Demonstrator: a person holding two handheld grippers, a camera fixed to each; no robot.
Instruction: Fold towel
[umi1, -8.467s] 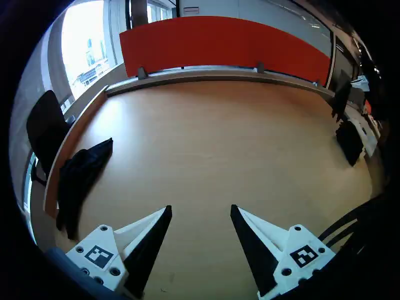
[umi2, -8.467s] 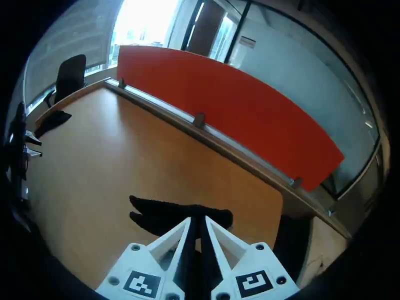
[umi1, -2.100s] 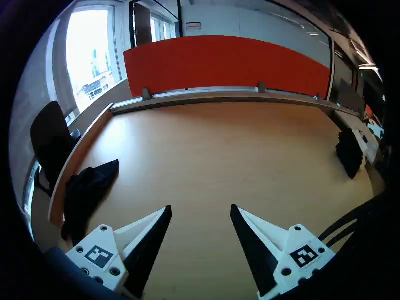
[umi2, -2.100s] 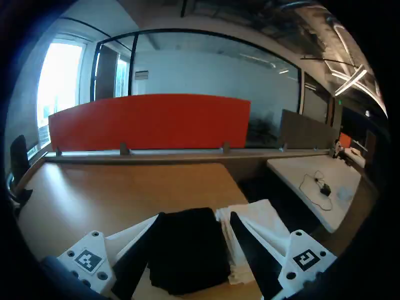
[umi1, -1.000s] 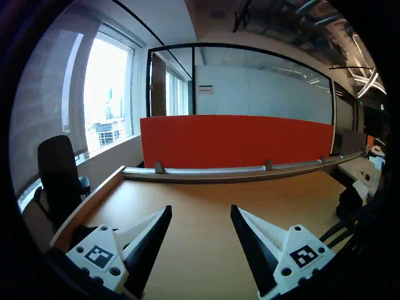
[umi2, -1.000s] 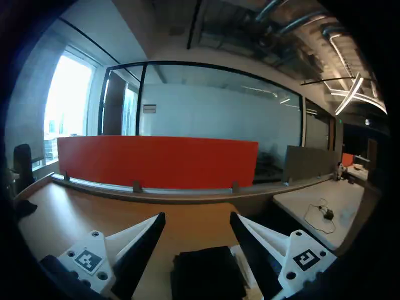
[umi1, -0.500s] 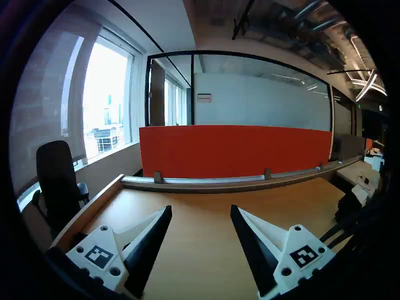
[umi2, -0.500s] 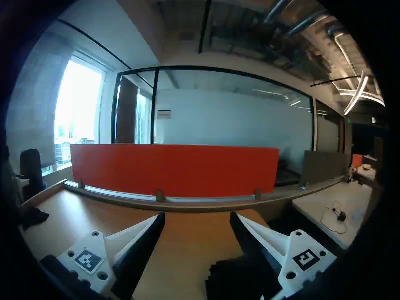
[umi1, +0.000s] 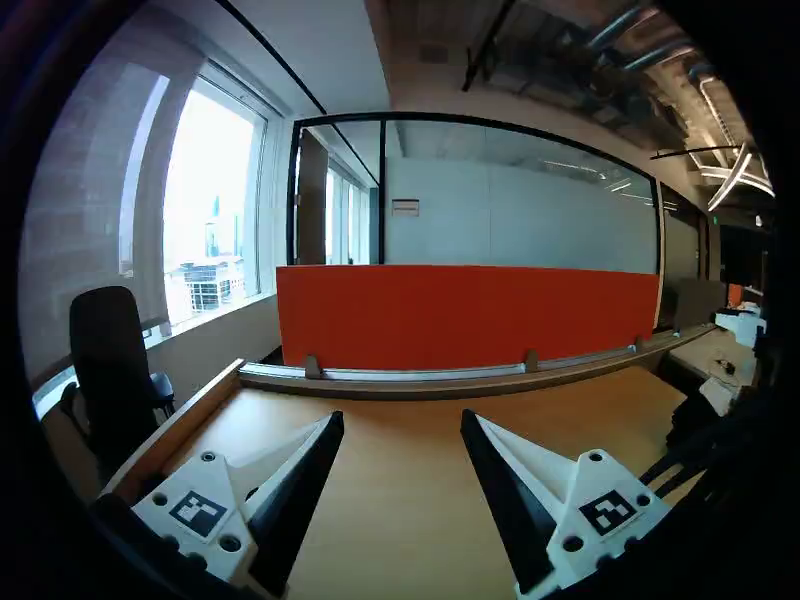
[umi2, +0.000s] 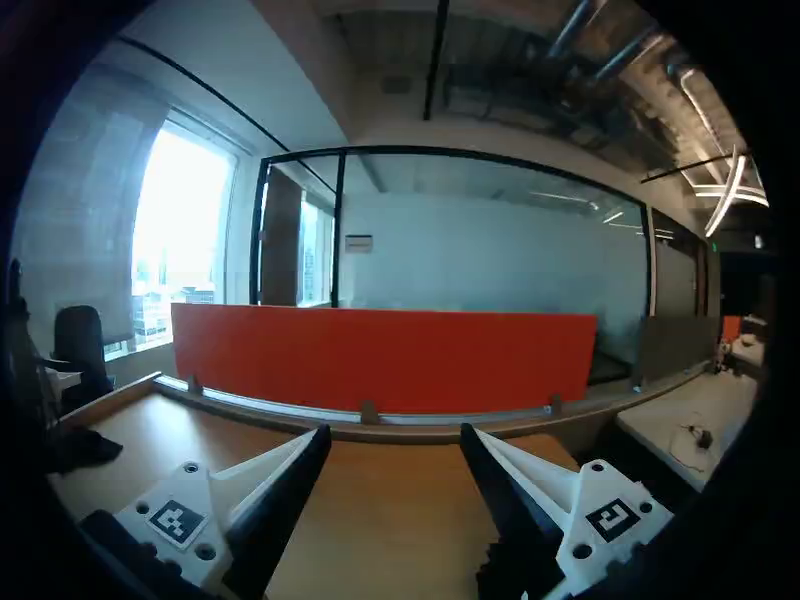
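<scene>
I released the towel (umi2: 500, 580); the right gripper (umi2: 395, 430) has spread wide. It and the left gripper (umi1: 401, 415) tilted upward.

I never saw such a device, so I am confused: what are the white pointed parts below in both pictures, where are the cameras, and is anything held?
No robot: a person holds one tool in each hand, each ending in two-finger tongs with a camera on it. The white points are those fingers. One picture looks along the left tongs, the other along the right tongs. Both stand open and hold nothing. Under them is a wooden desk with an orange divider at its far edge. In the right gripper view a dark cloth lies at the desk's left side, and something dark, perhaps the towel, shows at the bottom right.
</scene>
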